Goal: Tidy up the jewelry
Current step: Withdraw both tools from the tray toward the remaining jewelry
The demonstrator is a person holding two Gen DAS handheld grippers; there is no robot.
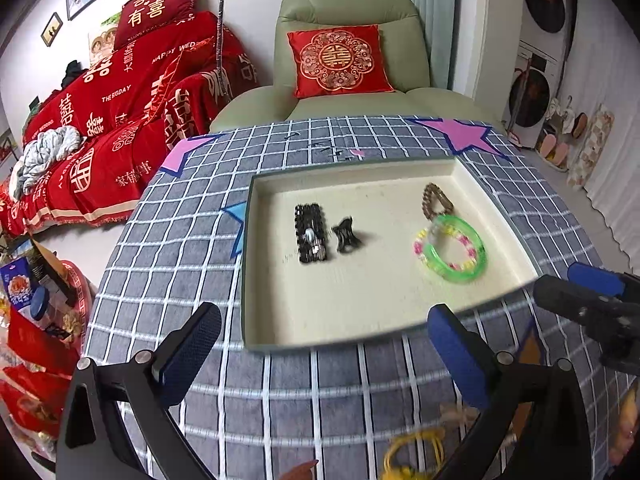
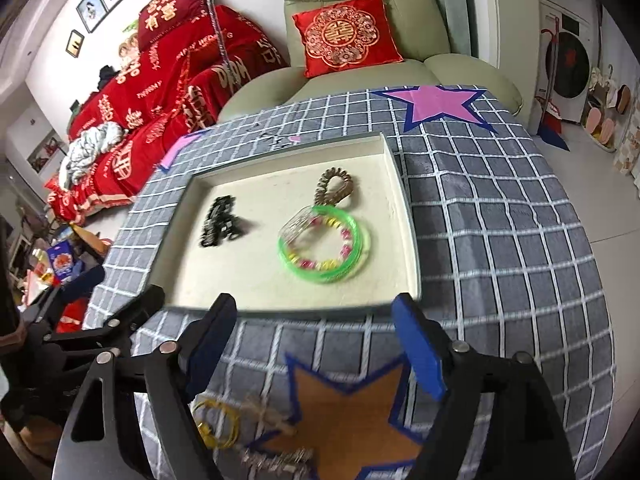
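A cream tray point(image 1: 360, 312) point(image 2: 280, 296) sits on the checked tablecloth. In it lie a black beaded clip point(image 1: 311, 233) point(image 2: 214, 222), a small black claw clip point(image 1: 346, 235), a brown bead bracelet point(image 1: 437, 200) point(image 2: 334, 186), and a green bangle point(image 1: 456, 249) point(image 2: 324, 242) with a pink-yellow bead bracelet inside it. A yellow band point(image 1: 414, 454) point(image 2: 218, 426), a beige bow point(image 2: 266, 416) and a silver piece point(image 2: 280, 458) lie on the cloth near me. My left gripper point(image 1: 324, 344) is open and empty before the tray. My right gripper point(image 2: 314, 340) is open and empty above the orange star point(image 2: 344, 420).
The right gripper shows at the right edge of the left wrist view point(image 1: 592, 304); the left gripper shows at the left of the right wrist view point(image 2: 80, 320). A green armchair point(image 1: 348, 52) with a red cushion stands behind the table. A red sofa point(image 1: 120, 120) is on the left.
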